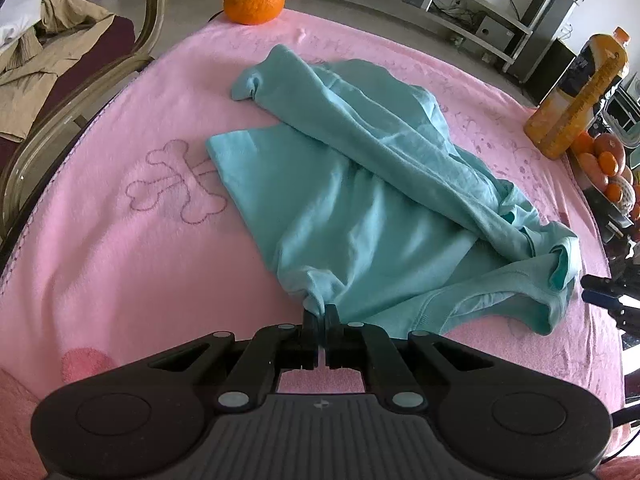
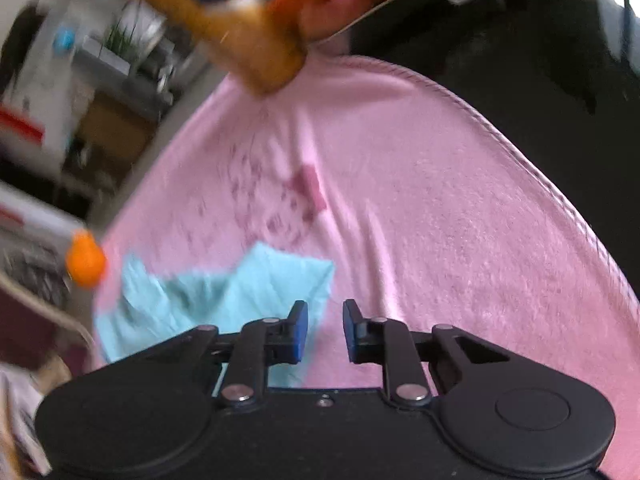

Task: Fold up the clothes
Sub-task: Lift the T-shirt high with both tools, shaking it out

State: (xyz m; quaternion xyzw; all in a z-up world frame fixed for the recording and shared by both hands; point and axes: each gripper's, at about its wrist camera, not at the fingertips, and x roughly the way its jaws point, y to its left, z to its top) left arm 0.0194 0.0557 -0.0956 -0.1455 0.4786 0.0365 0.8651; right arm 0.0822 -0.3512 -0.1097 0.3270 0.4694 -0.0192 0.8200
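With L tool [image 1: 321,314] clamped on the teal shirt [image 1: 360,184] shoulder and R tool [image 2: 325,330] apart, empty, you grip hems/seams: fabric's light, limp, bunches.

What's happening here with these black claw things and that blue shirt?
A person is folding clothes with two handheld grippers. The left gripper is pinched shut on a bunched edge of the teal shirt, which lies rumpled and half folded on a pink blanket. The right gripper is open and holds nothing, beside the shirt's corner.
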